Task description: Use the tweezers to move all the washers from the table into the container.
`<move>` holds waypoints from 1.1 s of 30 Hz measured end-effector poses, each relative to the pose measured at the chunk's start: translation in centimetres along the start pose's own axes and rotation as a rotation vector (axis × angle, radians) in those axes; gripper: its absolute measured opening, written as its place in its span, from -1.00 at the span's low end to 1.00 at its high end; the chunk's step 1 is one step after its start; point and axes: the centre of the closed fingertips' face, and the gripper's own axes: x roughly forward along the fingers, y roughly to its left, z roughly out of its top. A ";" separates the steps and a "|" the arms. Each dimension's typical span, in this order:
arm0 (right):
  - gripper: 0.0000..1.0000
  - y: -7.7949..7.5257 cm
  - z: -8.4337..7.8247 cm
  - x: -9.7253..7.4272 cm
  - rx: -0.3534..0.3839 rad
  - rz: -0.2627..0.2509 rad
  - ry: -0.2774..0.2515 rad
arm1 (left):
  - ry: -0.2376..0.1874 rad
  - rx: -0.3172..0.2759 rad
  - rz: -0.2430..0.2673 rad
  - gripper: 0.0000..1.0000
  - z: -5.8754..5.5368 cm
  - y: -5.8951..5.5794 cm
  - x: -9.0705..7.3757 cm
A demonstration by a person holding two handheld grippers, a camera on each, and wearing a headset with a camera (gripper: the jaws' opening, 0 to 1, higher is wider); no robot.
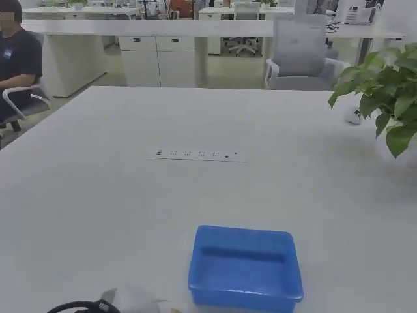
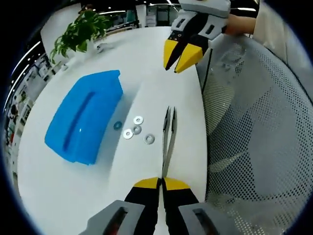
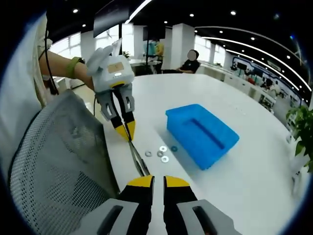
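Observation:
Metal tweezers (image 2: 167,139) lie flat on the white table (image 2: 156,78), near its edge. My left gripper (image 2: 161,182) is shut on their rear end, and their points face away from it. Several silver washers (image 2: 137,129) and one bluish washer (image 2: 118,126) lie between the tweezers and the blue container (image 2: 83,117). My right gripper (image 3: 159,182) has its jaws together with nothing in them, just past the tweezers' points (image 3: 138,159). It faces the left gripper (image 3: 124,128), with the washers (image 3: 159,153) and the container (image 3: 200,132) off to one side. The container (image 1: 244,267) looks empty.
A grey mesh chair back (image 2: 254,127) stands right at the table edge beside both grippers. A leafy plant (image 1: 391,98) is at the far right of the table. A socket strip (image 1: 195,154) is set in its middle. A seated person (image 1: 16,59) is at the far left.

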 end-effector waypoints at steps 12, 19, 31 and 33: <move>-0.95 1.1 0.8 1.3 -0.010 0.051 -0.013 | 0.034 0.161 0.059 -1.00 0.1 0.2 0.3; -0.87 2.0 0.9 1.8 -0.034 0.081 -0.004 | 0.023 0.154 0.059 -1.00 0.3 -0.8 -0.4; -0.76 3.8 0.4 2.3 -0.088 0.152 0.025 | -0.185 0.097 0.041 -1.00 5.5 -3.0 -5.4; -0.76 4.2 0.3 2.4 -0.102 0.163 0.032 | -0.210 0.097 0.038 -1.00 6.4 -3.2 -6.1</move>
